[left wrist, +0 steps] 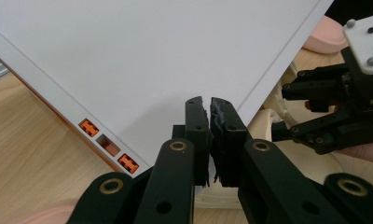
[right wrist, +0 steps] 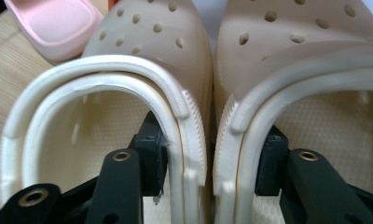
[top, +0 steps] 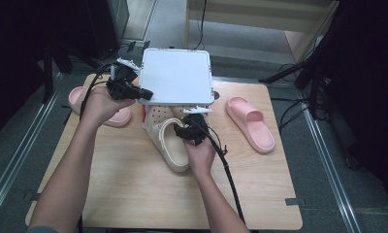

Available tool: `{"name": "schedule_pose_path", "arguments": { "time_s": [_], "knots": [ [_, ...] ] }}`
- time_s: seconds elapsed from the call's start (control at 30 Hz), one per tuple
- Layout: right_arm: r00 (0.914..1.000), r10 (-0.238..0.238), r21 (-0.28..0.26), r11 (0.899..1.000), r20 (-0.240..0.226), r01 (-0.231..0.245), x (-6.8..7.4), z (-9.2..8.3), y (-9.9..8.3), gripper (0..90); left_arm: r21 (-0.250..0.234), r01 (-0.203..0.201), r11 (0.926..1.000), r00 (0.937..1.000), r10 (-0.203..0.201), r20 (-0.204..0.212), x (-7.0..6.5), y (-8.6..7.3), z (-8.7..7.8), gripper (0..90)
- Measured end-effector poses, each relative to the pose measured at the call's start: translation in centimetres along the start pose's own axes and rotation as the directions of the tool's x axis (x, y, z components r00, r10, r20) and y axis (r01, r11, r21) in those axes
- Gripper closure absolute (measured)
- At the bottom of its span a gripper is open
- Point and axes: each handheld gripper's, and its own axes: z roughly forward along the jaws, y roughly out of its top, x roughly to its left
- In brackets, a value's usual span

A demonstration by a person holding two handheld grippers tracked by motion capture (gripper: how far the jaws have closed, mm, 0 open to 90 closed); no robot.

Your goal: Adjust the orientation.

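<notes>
A pair of cream clogs (top: 169, 145) lies side by side at the table's middle, toes under a raised white box lid (top: 176, 75). In the right gripper view the left clog (right wrist: 105, 93) and right clog (right wrist: 306, 60) touch, heels toward me. My right gripper (right wrist: 211, 144) has one jaw inside each clog. The two inner walls stand between the jaws, and a thin gap shows at each pad, so it is open. My left gripper (left wrist: 209, 109) is shut on the lid's (left wrist: 152, 56) near edge and holds it tilted up; in the high view it (top: 144, 92) sits at the lid's front left corner.
A pink slipper (top: 250, 124) lies on the wooden table (top: 134, 194) to the right. A second pink slipper (top: 115, 116) lies at the left, partly behind my left hand. Orange latches (left wrist: 89, 127) line the lid's rim. Cables trail from both grippers.
</notes>
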Motion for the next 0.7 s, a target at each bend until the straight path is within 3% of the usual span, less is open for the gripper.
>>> {"name": "schedule_pose_path", "arguments": {
  "time_s": [0.07,0.17,0.33,0.37,0.47,0.53,0.63,0.7],
  "knots": [
    [0.9996,0.018,0.000,1.000,-0.019,-0.018,-0.2,-0.4,0.0,53.4,0.000,0.000,1.0000,1.0000,0.000,-0.001,0.0,0.0,0.0,86.1],
    [0.9998,-0.009,0.008,1.000,-0.020,0.009,-0.3,-1.8,-0.4,54.3,0.002,0.001,1.0000,1.0000,-0.001,-0.002,0.0,0.0,0.0,86.1],
    [0.9993,-0.008,0.003,1.000,-0.038,0.008,-0.5,-3.6,-1.2,60.1,0.004,0.005,1.0000,1.0000,-0.005,-0.001,0.0,0.0,0.0,86.4],
    [0.9983,-0.017,0.002,1.000,-0.056,0.017,-0.5,-4.6,-1.6,67.7,0.006,0.005,1.0000,1.0000,-0.005,0.000,0.0,0.0,0.0,86.4],
    [0.9970,-0.022,0.005,1.000,-0.074,0.022,-0.5,-5.6,-2.1,71.3,0.005,0.010,0.9999,0.9999,-0.010,-0.002,0.0,0.1,0.0,86.5],
    [0.9923,-0.030,0.029,0.999,-0.120,0.033,-0.3,-6.8,-2.9,82.6,0.006,0.013,0.9999,0.9999,-0.013,-0.002,0.0,0.0,0.0,86.4],
    [0.9879,-0.062,0.037,0.997,-0.142,0.068,0.1,-7.4,-3.6,87.8,0.003,0.017,0.9998,0.9998,-0.017,-0.003,0.0,0.0,0.0,86.4],
    [0.9806,-0.120,0.056,0.990,-0.155,0.130,0.8,-8.3,-4.8,90.0,0.004,0.015,0.9999,0.9999,-0.015,-0.003,0.0,0.0,0.0,86.4]
  ]
}}
